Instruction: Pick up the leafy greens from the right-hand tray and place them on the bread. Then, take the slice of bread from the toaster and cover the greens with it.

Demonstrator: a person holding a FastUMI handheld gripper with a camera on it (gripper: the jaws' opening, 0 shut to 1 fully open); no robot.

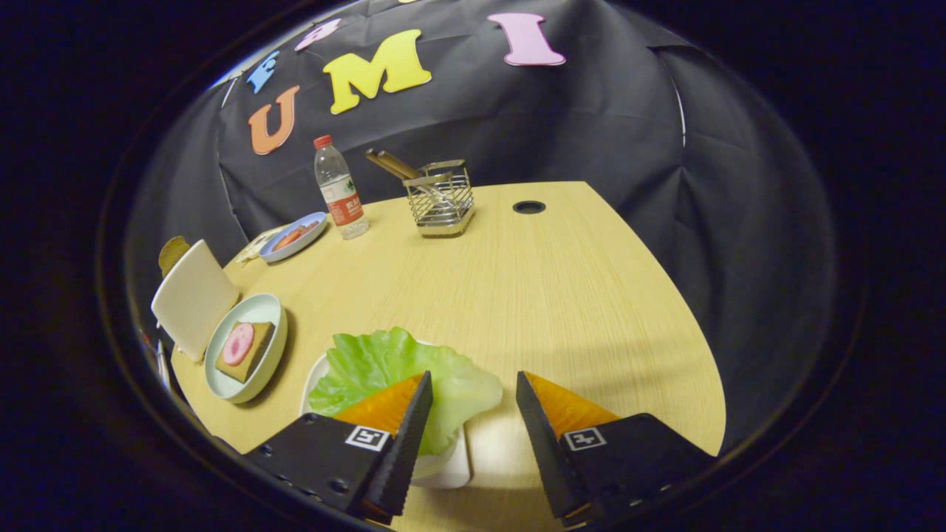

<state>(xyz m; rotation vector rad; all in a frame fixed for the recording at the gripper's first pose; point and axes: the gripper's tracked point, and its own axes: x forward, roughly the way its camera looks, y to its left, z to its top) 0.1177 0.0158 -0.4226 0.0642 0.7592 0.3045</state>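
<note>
Right now the leafy greens point(384, 369) lie in a white tray point(443, 465), partly under the left finger point(403, 421) of the gripper point(473, 388) and reaching into the gap between the two fingers. The jaws stand wide apart, holding nothing. Left of the greens a pale round plate point(222, 384) carries bread point(247, 355) topped with a pink slice. Beyond that plate stands a white toaster point(194, 295). Far beyond the greens stand a bottle point(340, 188) and a wire holder point(441, 198) on the wooden table point(562, 295).
</note>
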